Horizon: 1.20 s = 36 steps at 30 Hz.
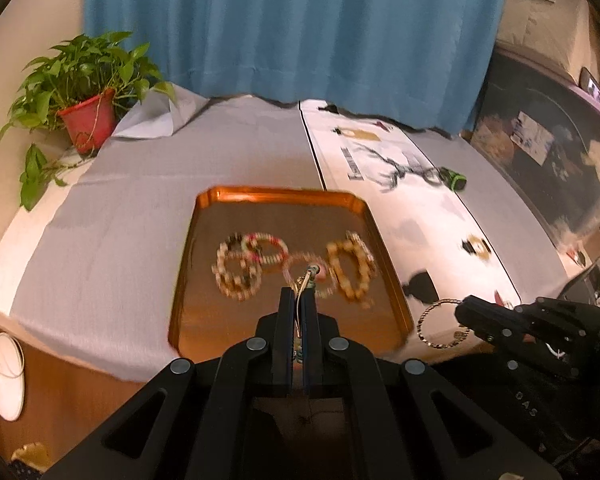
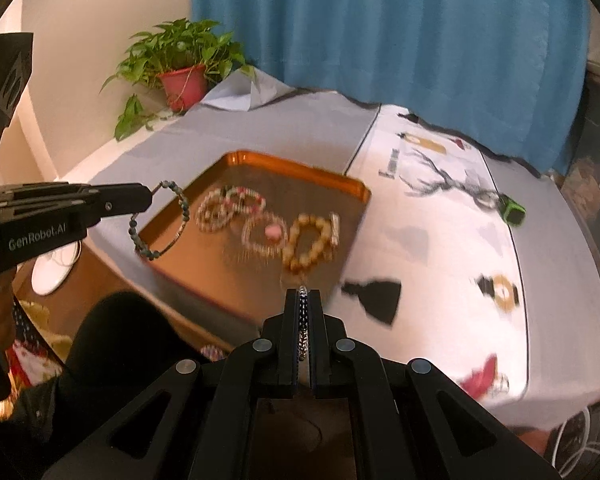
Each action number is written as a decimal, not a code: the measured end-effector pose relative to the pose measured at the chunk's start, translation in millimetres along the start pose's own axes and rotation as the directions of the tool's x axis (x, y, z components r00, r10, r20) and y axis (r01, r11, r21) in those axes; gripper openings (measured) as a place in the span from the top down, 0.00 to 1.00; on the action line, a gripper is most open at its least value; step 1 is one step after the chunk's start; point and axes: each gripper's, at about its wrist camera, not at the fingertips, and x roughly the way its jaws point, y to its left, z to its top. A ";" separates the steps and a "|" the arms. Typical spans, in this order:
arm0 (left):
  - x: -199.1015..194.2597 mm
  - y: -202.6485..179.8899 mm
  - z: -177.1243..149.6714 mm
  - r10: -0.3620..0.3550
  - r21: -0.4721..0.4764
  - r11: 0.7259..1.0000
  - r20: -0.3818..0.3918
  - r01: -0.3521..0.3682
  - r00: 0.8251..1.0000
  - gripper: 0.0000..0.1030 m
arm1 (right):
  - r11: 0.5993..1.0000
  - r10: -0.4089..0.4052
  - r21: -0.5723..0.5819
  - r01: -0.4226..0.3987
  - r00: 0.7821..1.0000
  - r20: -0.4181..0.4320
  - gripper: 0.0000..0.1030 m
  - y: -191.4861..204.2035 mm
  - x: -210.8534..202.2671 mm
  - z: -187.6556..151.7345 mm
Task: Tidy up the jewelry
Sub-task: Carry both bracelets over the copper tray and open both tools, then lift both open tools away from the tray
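An orange tray (image 1: 204, 216) (image 2: 356, 190) on the grey cloth holds several beaded bracelets (image 1: 238, 268) (image 2: 308, 244). My left gripper (image 1: 299, 296) is shut on a grey-green beaded bracelet (image 2: 160, 220), held above the tray's near left edge; it also shows in the right wrist view (image 2: 150, 196). My right gripper (image 2: 303, 294) is shut on a silver chain bracelet (image 2: 302, 332), held over the table's front edge right of the tray; its loop shows in the left wrist view (image 1: 440, 322) beside the right gripper (image 1: 466, 308).
A potted plant (image 1: 88, 120) (image 2: 184, 84) stands at the back left corner. A white printed runner (image 1: 420, 200) lies right of the tray, with a small green object (image 1: 456, 180) (image 2: 514, 208) on it. A blue curtain hangs behind.
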 end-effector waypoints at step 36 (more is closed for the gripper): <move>56.0 10.5 -14.2 0.213 0.015 0.977 -0.127 -0.213 0.969 0.12 | 0.992 0.026 0.127 -0.011 0.993 -0.117 0.31 -18.8 83.6 16.2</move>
